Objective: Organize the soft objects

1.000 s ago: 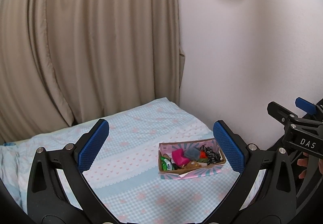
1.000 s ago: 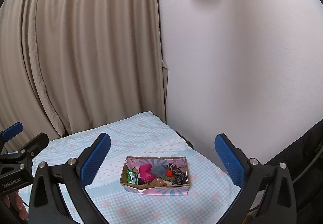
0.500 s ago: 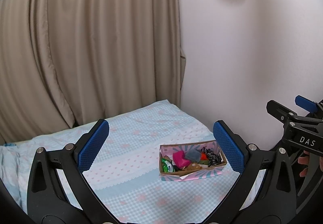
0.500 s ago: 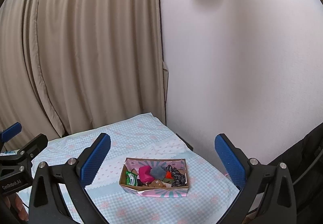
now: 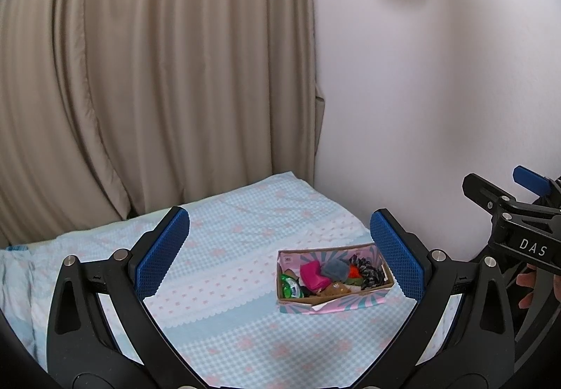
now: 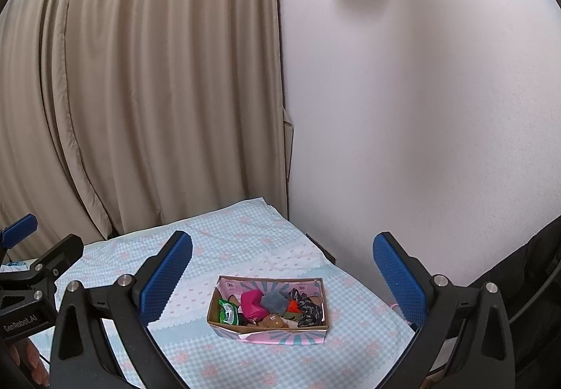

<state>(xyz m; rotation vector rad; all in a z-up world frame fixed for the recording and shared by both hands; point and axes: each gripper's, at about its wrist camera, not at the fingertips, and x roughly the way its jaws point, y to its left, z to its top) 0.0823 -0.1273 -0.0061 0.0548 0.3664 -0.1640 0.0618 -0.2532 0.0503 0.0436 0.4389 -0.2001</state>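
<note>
Blue-checked, pink-flowered bedsheet [image 6: 245, 241]; pink-and-teal striped box [image 6: 280, 336]; beige curtain [image 6: 157, 91]

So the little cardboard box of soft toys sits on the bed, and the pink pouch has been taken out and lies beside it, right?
Not quite. The pink pouch is inside the box, among the other soft things, as the right wrist view shows. The box does sit on the bed.

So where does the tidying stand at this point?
Looks done or nearly: the soft items, pink pouch included, lie in the small cardboard box on the checked blue bedsheet. Left gripper and right gripper are open, holding nothing. No loose items visible.
</note>
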